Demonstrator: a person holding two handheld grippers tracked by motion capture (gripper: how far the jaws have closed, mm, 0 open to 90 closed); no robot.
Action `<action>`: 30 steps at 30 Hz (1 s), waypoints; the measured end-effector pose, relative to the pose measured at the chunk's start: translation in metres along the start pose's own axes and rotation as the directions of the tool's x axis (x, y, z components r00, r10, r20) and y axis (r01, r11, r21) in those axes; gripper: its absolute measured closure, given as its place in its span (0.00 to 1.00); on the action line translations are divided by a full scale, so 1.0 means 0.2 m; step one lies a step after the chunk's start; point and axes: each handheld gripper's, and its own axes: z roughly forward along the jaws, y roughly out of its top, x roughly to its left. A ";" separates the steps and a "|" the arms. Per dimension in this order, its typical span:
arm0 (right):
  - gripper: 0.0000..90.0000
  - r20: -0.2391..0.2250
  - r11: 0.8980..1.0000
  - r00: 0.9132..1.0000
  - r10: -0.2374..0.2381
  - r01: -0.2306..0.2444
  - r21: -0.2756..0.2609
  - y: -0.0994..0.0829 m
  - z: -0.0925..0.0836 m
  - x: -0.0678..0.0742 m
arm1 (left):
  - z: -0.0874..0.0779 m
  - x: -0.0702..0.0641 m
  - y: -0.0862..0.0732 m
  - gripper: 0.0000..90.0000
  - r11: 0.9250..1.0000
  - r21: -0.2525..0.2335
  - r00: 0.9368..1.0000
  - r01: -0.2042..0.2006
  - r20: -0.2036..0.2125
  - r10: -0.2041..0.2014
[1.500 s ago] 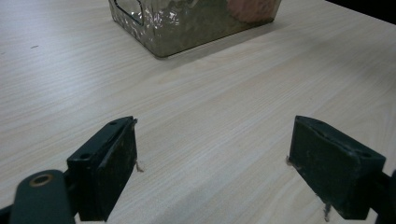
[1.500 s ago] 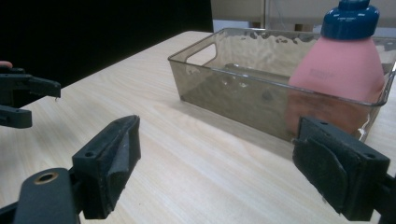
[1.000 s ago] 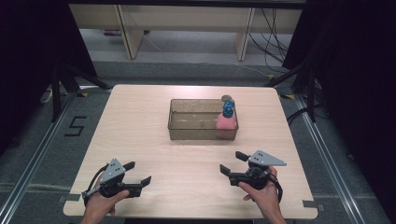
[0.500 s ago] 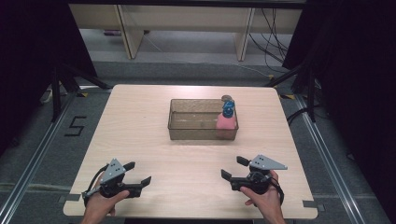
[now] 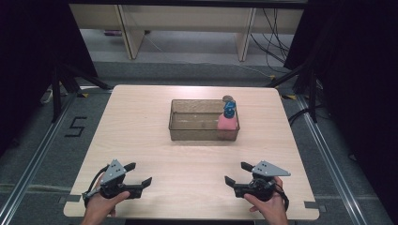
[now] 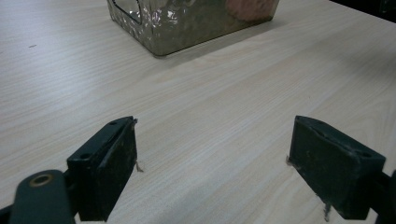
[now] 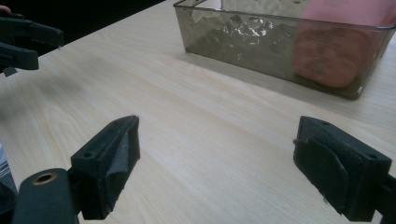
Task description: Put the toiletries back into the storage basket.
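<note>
A smoky clear plastic bin (image 5: 197, 127) stands at the table's middle. A pink bottle (image 5: 227, 123) with a blue cap (image 5: 229, 110) stands upright in its right end. My left gripper (image 5: 139, 172) rests open near the front left edge, held by a hand, with nothing between its jaws. My right gripper (image 5: 237, 172) rests open near the front right edge, also holding nothing. From the left gripper (image 6: 212, 163), the bin (image 6: 187, 23) lies well ahead. From the right gripper (image 7: 217, 158), the bin (image 7: 261, 42) and the pink bottle (image 7: 327, 56) sit ahead on the right.
The light wooden table (image 5: 141, 122) has bare surface all around the bin. The left gripper (image 7: 23, 42) shows far off at the upper left of the right gripper view. Dark stands and cables (image 5: 300, 79) flank the table, with shelving (image 5: 187, 23) behind it.
My right gripper has drifted slightly toward the near edge of the table. The left gripper, the bin and the bottle have not moved.
</note>
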 end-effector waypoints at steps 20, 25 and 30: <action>0.17 0.019 1.000 1.000 -0.017 0.017 -0.001 -0.06 -0.09 0.00 | 0.00 -0.01 0.00 0.16 1.000 0.010 1.000 -0.010 -0.005 0.010; 0.17 0.020 1.000 1.000 -0.002 0.002 0.011 -0.07 -0.10 0.00 | 0.00 -0.01 0.00 0.16 1.000 0.009 1.000 -0.010 -0.003 0.010; 0.17 0.019 1.000 1.000 0.009 -0.009 0.014 -0.08 -0.12 0.00 | 0.00 -0.01 0.00 0.16 1.000 0.011 1.000 -0.012 -0.004 0.012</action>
